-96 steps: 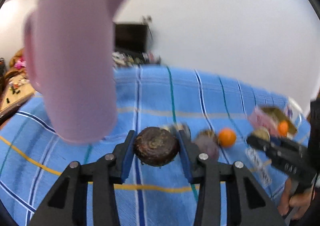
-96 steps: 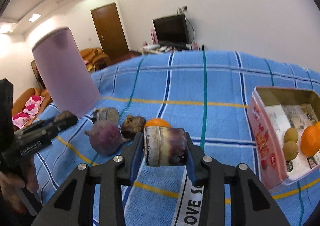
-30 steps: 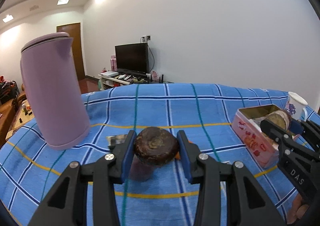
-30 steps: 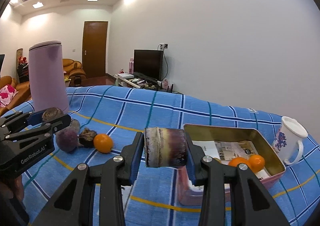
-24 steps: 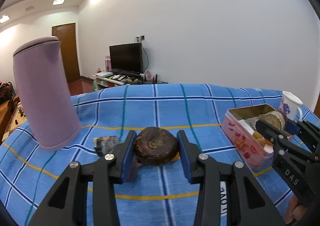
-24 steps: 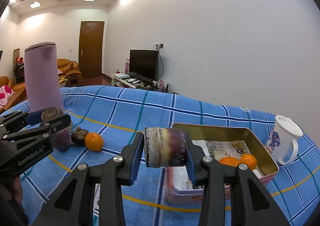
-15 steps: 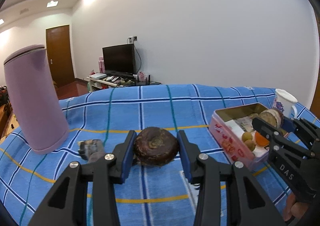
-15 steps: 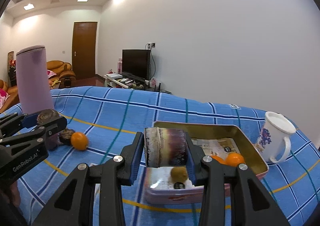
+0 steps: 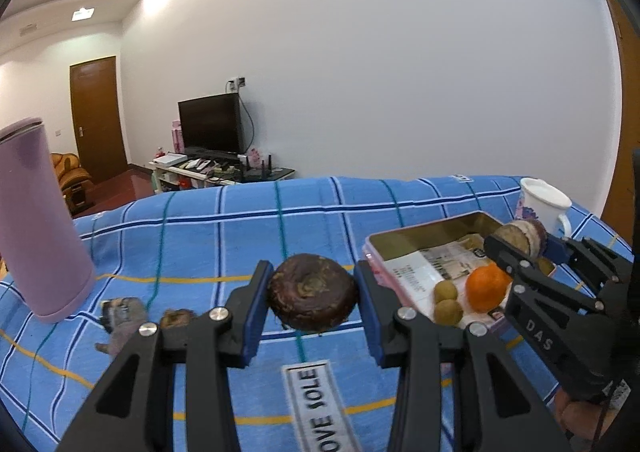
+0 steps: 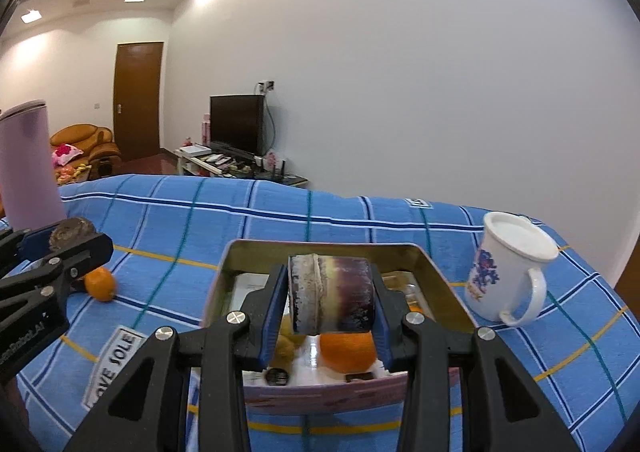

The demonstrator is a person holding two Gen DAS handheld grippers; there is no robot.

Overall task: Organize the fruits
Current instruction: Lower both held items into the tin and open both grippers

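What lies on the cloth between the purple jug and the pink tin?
In the left wrist view, two dark fruits lie between the purple jug and the pink tin; the right wrist view adds an orange.

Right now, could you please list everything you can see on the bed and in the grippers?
Tin: one, pink outside, gold inside, on the cloth, under the right gripper.
Oranges: two; one in the tin, one on the cloth left of it.
Small fruits: two, olive-brown, in the tin beside the orange.
Mug: one, white with a floral print, right of the tin.
Flask: one, lilac, upright at far left.
Loose dark fruits: at least two, brownish, near the flask.
Cloth: blue check.
Brown fruit: one, in the left gripper, jaws shut on it.
Purple fruit: one, in the right gripper, jaws shut on it, over the tin.
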